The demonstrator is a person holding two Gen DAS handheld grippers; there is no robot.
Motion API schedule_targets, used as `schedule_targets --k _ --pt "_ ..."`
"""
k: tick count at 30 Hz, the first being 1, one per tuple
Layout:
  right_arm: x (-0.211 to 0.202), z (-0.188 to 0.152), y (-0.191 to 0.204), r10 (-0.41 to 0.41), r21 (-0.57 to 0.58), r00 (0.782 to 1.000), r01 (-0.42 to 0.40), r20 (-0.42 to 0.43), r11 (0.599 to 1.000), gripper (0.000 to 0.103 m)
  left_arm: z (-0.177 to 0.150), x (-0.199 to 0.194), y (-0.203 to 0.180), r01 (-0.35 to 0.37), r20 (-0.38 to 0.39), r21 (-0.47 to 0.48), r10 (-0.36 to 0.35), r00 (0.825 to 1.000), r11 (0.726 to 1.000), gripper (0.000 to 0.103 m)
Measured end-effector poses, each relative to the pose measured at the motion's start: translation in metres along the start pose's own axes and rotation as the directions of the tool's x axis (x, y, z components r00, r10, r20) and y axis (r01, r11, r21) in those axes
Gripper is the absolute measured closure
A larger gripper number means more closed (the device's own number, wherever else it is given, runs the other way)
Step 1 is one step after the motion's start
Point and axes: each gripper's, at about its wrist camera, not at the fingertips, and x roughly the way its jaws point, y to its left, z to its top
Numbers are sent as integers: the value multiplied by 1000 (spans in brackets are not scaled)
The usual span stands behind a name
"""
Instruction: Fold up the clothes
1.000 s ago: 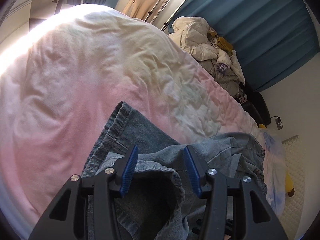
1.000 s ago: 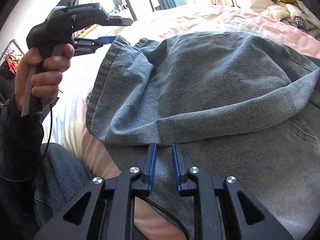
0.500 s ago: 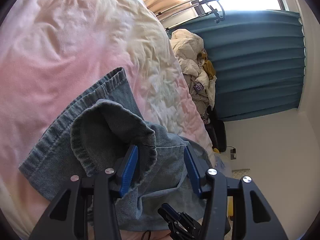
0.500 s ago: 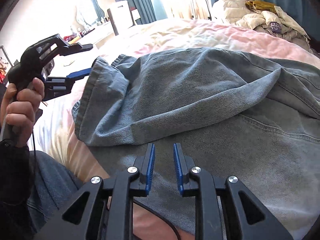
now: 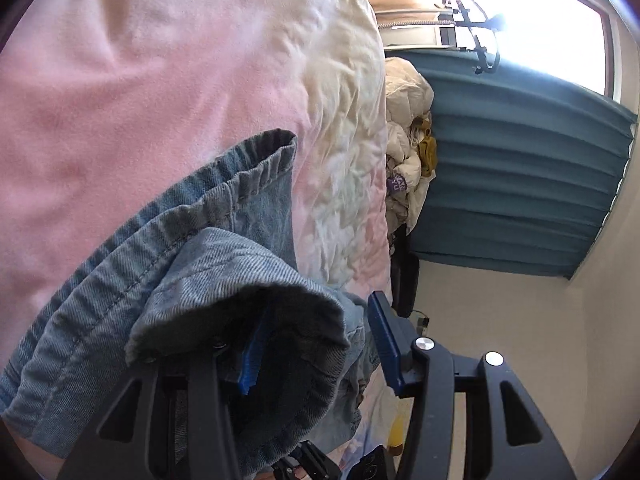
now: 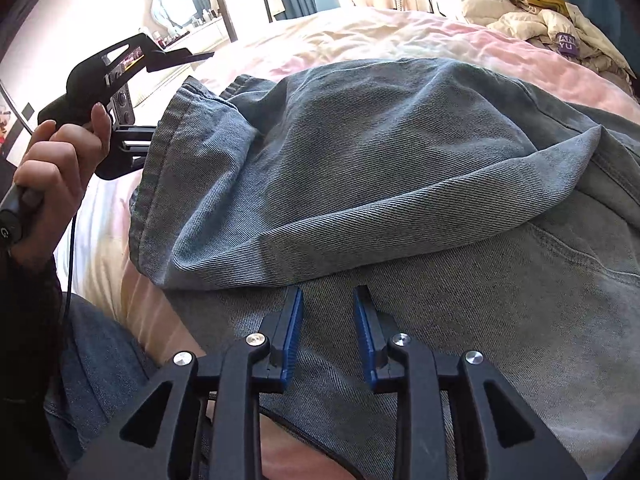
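Note:
A blue denim garment (image 6: 360,152) lies folded over on the pink and cream bedspread (image 6: 360,40). Its seamed hem (image 5: 256,168) stretches away from the left gripper (image 5: 316,336), which is open. A fold of denim (image 5: 240,280) drapes over its left finger and hides most of that pad; the right pad (image 5: 384,344) is bare. In the right wrist view a hand (image 6: 60,160) holds the left gripper (image 6: 132,140) at the garment's left corner, its tips hidden behind the cloth. The right gripper (image 6: 327,300) is open just below the folded edge, with nothing between its pads.
A heap of cream jackets and clothes (image 6: 520,12) sits at the bed's far side, next to teal curtains (image 5: 520,160) and a clothes rack (image 5: 472,24). The person's jeans-clad leg (image 6: 92,360) is against the bed's near edge. A dresser (image 6: 200,28) stands far left.
The left gripper rolled and pushed in under the denim corner, which now drapes over its left finger. The right gripper's jaws opened a little wider near the fold.

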Motion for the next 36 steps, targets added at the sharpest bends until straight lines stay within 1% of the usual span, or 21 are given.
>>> schedule_targets --k 3,4,5,6,8,9,10,12,14,16,20,21,23,25,26,28,30,31,34,35,36 --pt "-4 0 -6 12 20 1000 -13 24 1000 77 4 7 -1 -8 -18 17 8 1000 1000 54" --pt "-5 -1 -9 16 26 999 -17 33 1000 77 5 7 -1 -19 -9 27 19 1000 999 58" --pt "-7 -1 -11 20 33 999 -22 41 999 77 6 6 -2 -33 6 42 33 999 999 66" --pt "-8 -1 -13 24 40 998 -26 50 999 77 8 7 -2 -53 24 52 52 998 997 70" --pt "-11 -1 -17 32 53 997 -36 68 998 76 8 9 -3 -109 54 61 106 993 992 89" --pt "-13 -1 -20 36 60 996 -41 77 997 76 8 8 -6 -142 78 69 137 988 987 93" --pt "-14 -2 -22 40 66 996 -46 85 997 76 7 6 -13 -167 105 92 158 982 982 95" --pt "-17 -2 -26 47 79 994 -55 103 995 76 4 0 -30 -203 156 134 182 971 970 95" --pt "-20 -2 -31 55 91 991 -66 121 994 76 1 -6 -56 -197 198 195 158 967 961 95" --pt "-23 0 -37 54 101 988 -69 145 992 76 1 -10 -90 -200 241 262 137 961 944 95" --pt "-28 3 -52 63 130 982 -86 176 988 75 17 -13 -171 -242 326 400 109 939 884 95" --pt "-28 4 -56 73 140 981 -98 179 985 75 24 -10 -191 -241 336 425 95 937 872 95" --pt "-28 6 -63 90 157 979 -119 183 980 75 38 -1 -227 -259 343 462 99 934 848 96" --pt "-25 10 -65 101 168 977 -133 185 977 75 51 9 -255 -263 333 488 102 938 832 96" --pt "-23 11 -67 107 174 977 -140 186 975 75 57 15 -267 -277 335 495 113 935 823 96" --pt "-20 15 -69 119 186 975 -155 189 970 75 71 24 -287 -312 356 501 136 925 807 96" --pt "-14 17 -70 134 199 973 -170 186 965 75 88 27 -300 -328 380 494 139 914 805 96" --pt "-11 18 -70 141 206 973 -178 184 962 75 98 27 -305 -333 394 484 139 909 809 96" --pt "-1 21 -71 163 226 970 -202 178 953 75 132 23 -306 -327 411 441 136 901 836 96" --pt "2 22 -71 171 233 969 -210 177 950 75 141 24 -302 -341 418 436 149 896 833 96" --pt "5 23 -72 178 240 968 -218 175 946 75 148 28 -297 -370 425 433 176 888 822 96"
